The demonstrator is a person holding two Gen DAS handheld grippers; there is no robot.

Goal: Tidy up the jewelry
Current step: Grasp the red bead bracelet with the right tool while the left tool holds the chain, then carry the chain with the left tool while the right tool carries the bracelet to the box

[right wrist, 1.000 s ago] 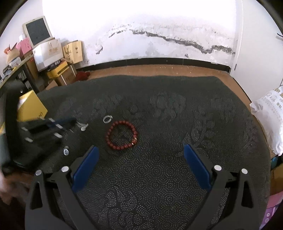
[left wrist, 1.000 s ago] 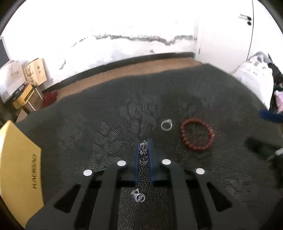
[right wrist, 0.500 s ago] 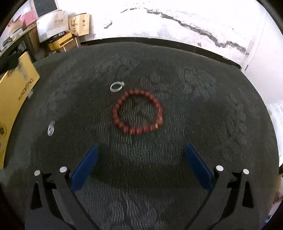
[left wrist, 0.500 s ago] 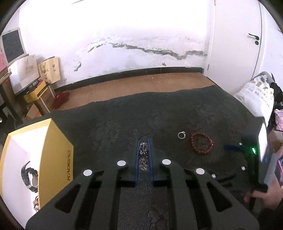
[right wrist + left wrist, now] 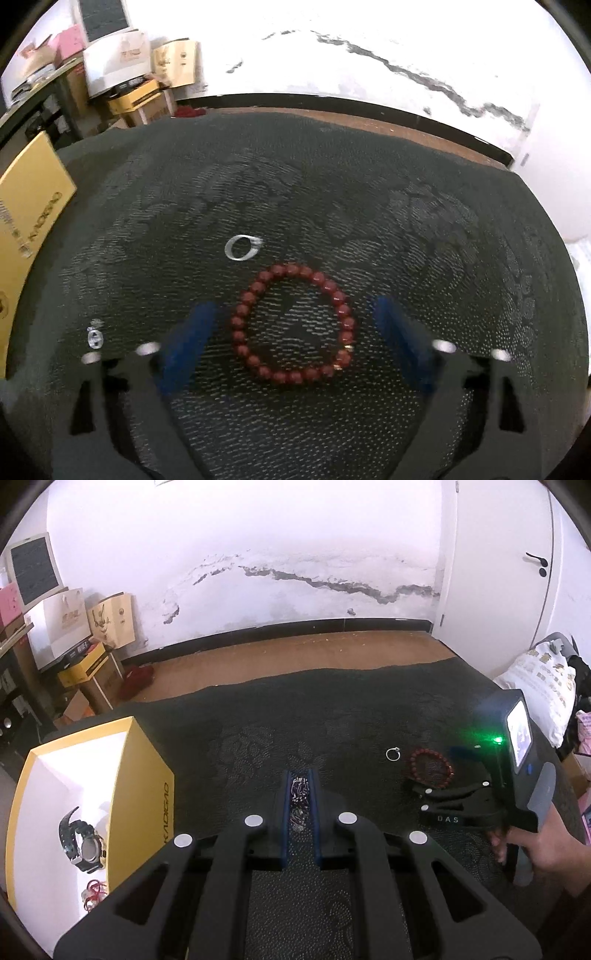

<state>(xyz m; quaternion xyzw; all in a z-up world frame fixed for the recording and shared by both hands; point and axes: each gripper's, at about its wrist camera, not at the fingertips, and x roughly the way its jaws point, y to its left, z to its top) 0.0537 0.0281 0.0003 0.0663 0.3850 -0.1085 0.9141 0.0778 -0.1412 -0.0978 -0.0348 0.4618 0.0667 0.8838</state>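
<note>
My left gripper point(image 5: 300, 775) is shut on a small silver chain piece point(image 5: 299, 794), held above the dark cloth. The open yellow jewelry box point(image 5: 147, 786) lies to its left, with a black watch point(image 5: 79, 840) and a red item point(image 5: 94, 893) inside. My right gripper point(image 5: 291, 306) is open and low over the cloth, its blue fingers point(image 5: 184, 339) on either side of the red bead bracelet point(image 5: 291, 325). The bracelet also shows in the left wrist view point(image 5: 432, 768). A silver ring point(image 5: 242, 246) lies just beyond the bracelet.
A small silver earring point(image 5: 95, 336) lies on the cloth left of my right gripper. The dark patterned cloth point(image 5: 332, 177) covers the table. Boxes and bags point(image 5: 74, 635) stand along the far left wall. A white sack point(image 5: 543, 686) sits at the right.
My left gripper has lifted and drawn back with the chain piece, bringing the yellow box into view. My right gripper has moved forward and down until its fingers flank the red bracelet.
</note>
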